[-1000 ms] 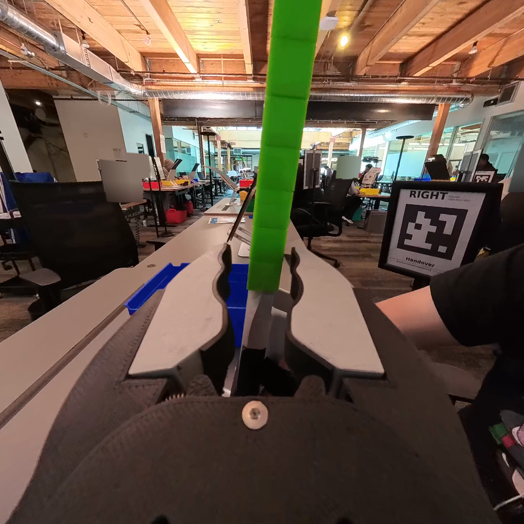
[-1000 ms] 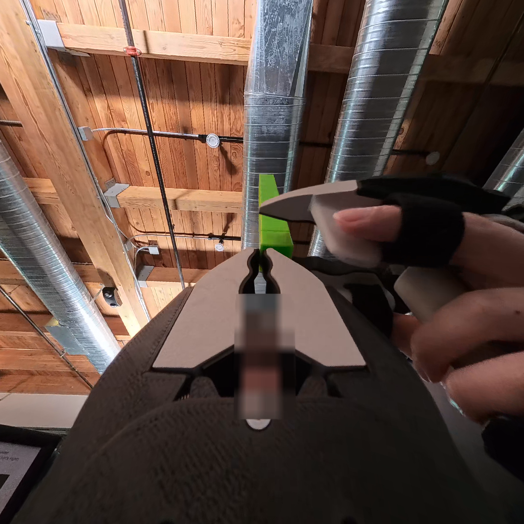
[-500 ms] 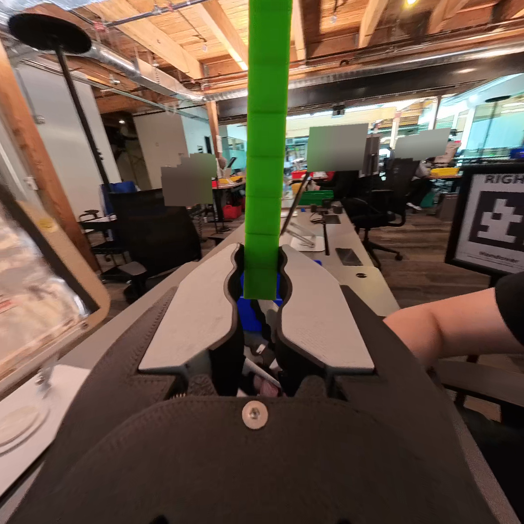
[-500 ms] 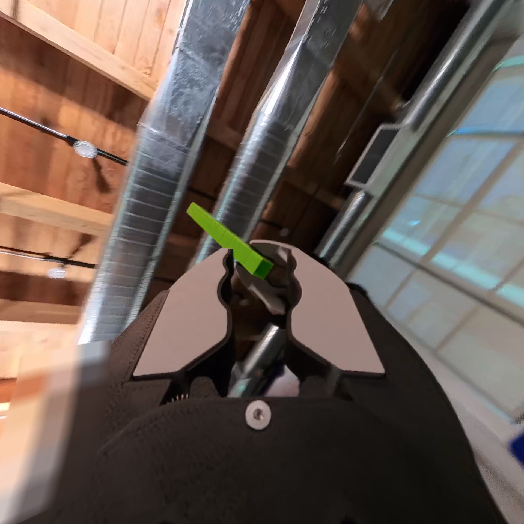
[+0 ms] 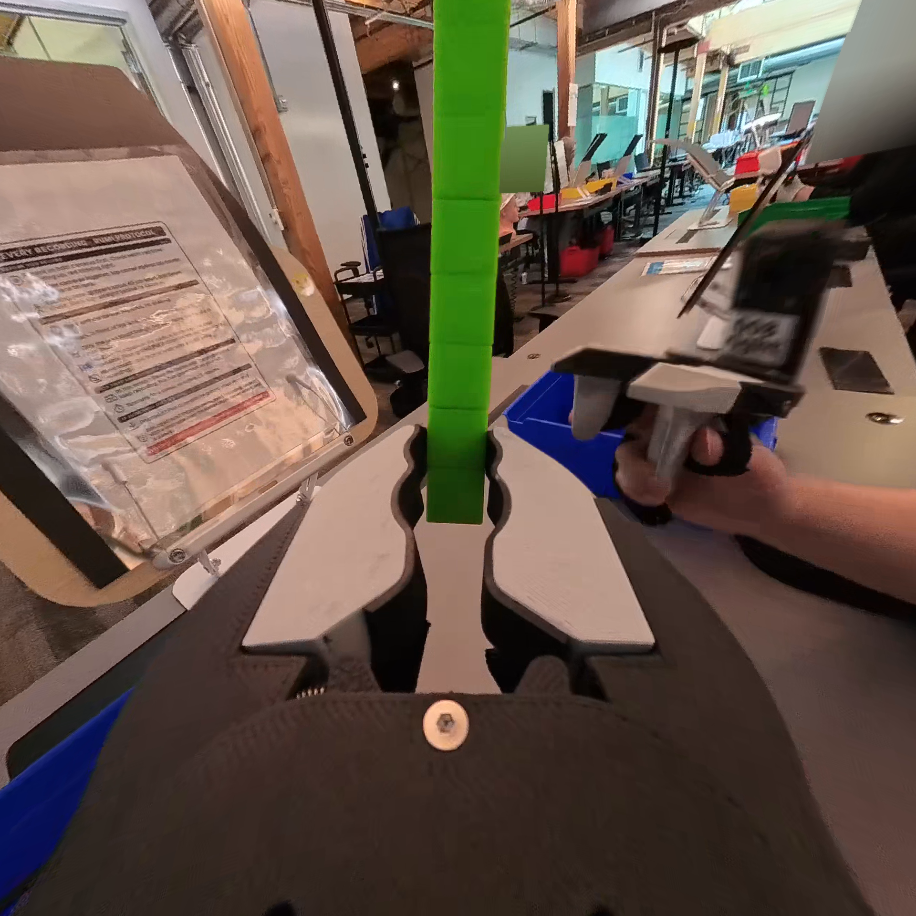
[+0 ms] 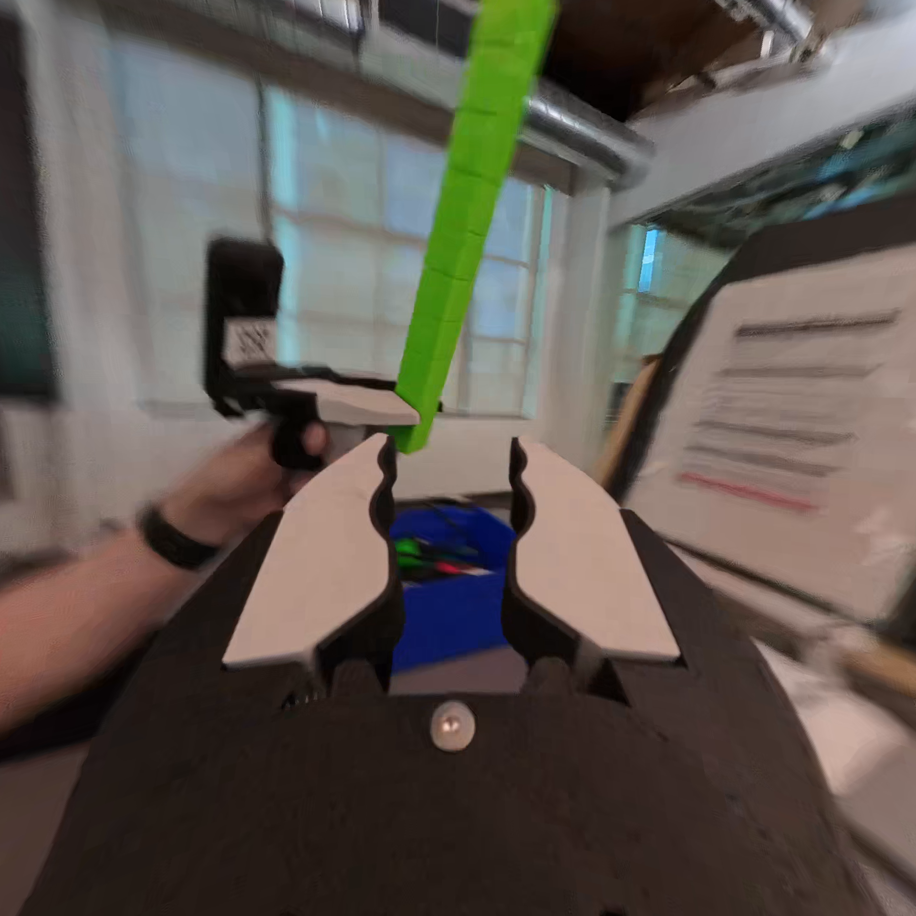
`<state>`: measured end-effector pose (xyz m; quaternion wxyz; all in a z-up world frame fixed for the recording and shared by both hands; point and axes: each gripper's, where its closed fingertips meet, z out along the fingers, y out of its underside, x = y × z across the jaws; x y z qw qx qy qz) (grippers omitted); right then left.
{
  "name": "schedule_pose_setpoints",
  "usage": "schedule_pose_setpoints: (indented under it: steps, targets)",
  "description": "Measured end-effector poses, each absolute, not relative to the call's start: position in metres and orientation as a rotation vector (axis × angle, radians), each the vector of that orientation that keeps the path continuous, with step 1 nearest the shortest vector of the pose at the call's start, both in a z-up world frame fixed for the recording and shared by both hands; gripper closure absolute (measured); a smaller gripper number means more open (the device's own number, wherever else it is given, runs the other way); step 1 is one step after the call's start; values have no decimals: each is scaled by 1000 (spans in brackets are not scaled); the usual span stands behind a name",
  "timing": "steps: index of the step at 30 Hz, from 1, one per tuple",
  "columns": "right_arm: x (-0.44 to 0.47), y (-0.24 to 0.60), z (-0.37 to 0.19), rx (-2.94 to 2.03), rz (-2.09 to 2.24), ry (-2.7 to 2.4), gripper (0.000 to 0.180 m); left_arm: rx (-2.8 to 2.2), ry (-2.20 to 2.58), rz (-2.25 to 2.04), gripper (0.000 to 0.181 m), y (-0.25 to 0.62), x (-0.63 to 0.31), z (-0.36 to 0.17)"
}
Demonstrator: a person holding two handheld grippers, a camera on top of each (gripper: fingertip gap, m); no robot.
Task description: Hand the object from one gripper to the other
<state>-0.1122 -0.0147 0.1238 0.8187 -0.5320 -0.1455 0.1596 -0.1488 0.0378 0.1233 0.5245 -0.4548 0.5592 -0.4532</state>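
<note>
Green block rod [image 5: 463, 277], a long stick of joined cubes, sits clamped by its lowest segments between the jaws of our left gripper [image 5: 455, 476], standing nearly upright and running out of the top of the left wrist view. We judge the handover itself to be done: the rod is held by one tool only, and our right gripper [image 6: 450, 448] has its jaws well apart with nothing between them. In the right wrist view the rod [image 6: 463, 238] leans up and to the right, its bottom end pinched in the left gripper [image 6: 396, 414], which the left hand [image 6: 257, 476] holds; the rod's foot appears just beyond the tip of the right gripper's left finger, not inside the gap. That picture is badly smeared by motion, so we cannot say for sure whether the finger tip touches the rod or merely lines up with it, though apart looks likelier. From the left wrist view the right gripper [image 5: 619, 396] shows off to the right, well clear of the rod, over the blue bin [image 5: 545, 411] that stands on the bench [image 5: 842, 446]. A framed instruction sheet [image 5: 134, 347] leans at the left edge of the bench. What may remain, in our reading, is only to carry the rod on or set it down, perhaps in the bin.
</note>
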Motion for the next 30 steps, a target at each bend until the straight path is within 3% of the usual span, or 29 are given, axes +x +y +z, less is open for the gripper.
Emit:
schedule_pose_setpoints:
  steps: [6,11,22,26,28,30]
  targets:
    - [-120,-32,134,-1006,-811,-774,126,-1095,1447,-982,159,22,-128,97]
    - [-110,-18,120,-893,-1446,-944,121,-1142,1518,-1052,159,4,-114,77]
    - [-97,-5,102,-870,-1675,-1069,123,-1305,1641,-1046,159,-4,-108,47]
    - [-87,1,91,-919,-1721,-1118,132,-1300,1680,-940,159,-2,-105,36]
    - [-81,4,82,-957,-1732,-1168,148,-1297,1692,-917,159,-2,-104,32]
    - [-76,6,75,-994,-1747,-1204,152,-1287,1696,-896,159,-1,-103,30]
